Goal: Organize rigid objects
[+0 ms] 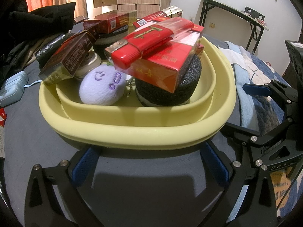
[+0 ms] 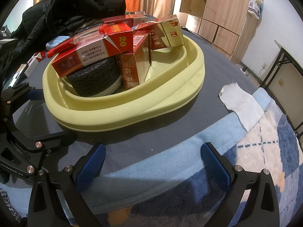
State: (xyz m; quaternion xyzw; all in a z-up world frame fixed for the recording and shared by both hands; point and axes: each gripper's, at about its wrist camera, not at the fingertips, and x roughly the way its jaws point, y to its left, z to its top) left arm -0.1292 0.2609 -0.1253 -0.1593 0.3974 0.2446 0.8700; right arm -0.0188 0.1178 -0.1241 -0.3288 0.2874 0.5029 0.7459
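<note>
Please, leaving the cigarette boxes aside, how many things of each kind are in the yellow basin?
Black foam cylinders: 2
Purple plush toy: 1
White round tin: 1
Red lighter: 1
Total: 5

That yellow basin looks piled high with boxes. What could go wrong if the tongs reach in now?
1. The long red plastic lighter lies loose atop the red cigarette box, itself tilted on the round black sponge; a nudge could slide both off.
2. The dark brown box leans over the round yellow plastic basin's rim and may tip out.
3. Both tongs, left and right, are open and empty.
</note>
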